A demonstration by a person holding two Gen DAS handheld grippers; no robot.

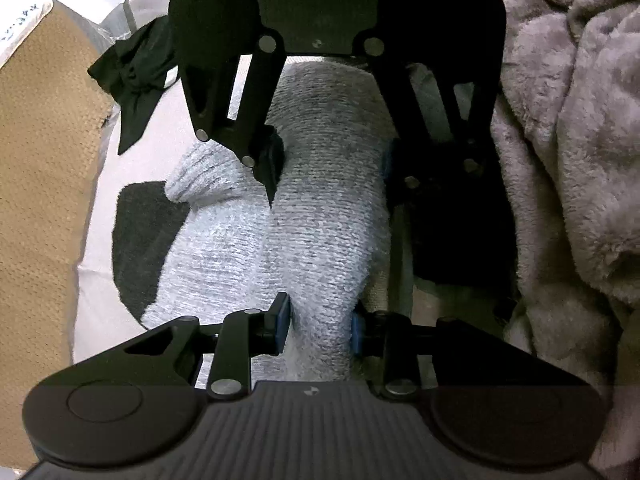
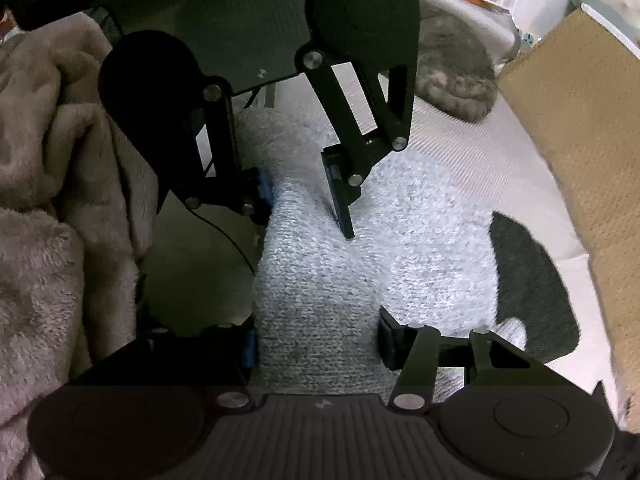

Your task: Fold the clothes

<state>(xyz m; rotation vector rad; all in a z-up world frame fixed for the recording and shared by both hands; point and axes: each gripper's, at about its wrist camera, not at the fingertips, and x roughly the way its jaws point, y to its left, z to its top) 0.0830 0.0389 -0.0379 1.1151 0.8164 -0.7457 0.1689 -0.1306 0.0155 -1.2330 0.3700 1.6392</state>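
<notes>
A light grey knitted garment (image 1: 320,220) lies on a white surface, with a dark patch (image 1: 140,240) beside it. In the left wrist view my left gripper (image 1: 320,322) is shut on a bunched ridge of this knit near the camera. My right gripper (image 1: 328,164) faces it from the far end, its jaws astride the same ridge. In the right wrist view my right gripper (image 2: 318,340) pinches the grey knit (image 2: 320,280) between its blue pads, and my left gripper (image 2: 304,196) holds the ridge farther on.
A fluffy beige blanket (image 1: 568,140) is piled at the right in the left wrist view and at the left in the right wrist view (image 2: 52,200). A black crumpled cloth (image 1: 136,76) lies at the upper left. A tan woven panel (image 2: 580,160) borders the white surface. A grey furry mound (image 2: 456,68) sits beyond.
</notes>
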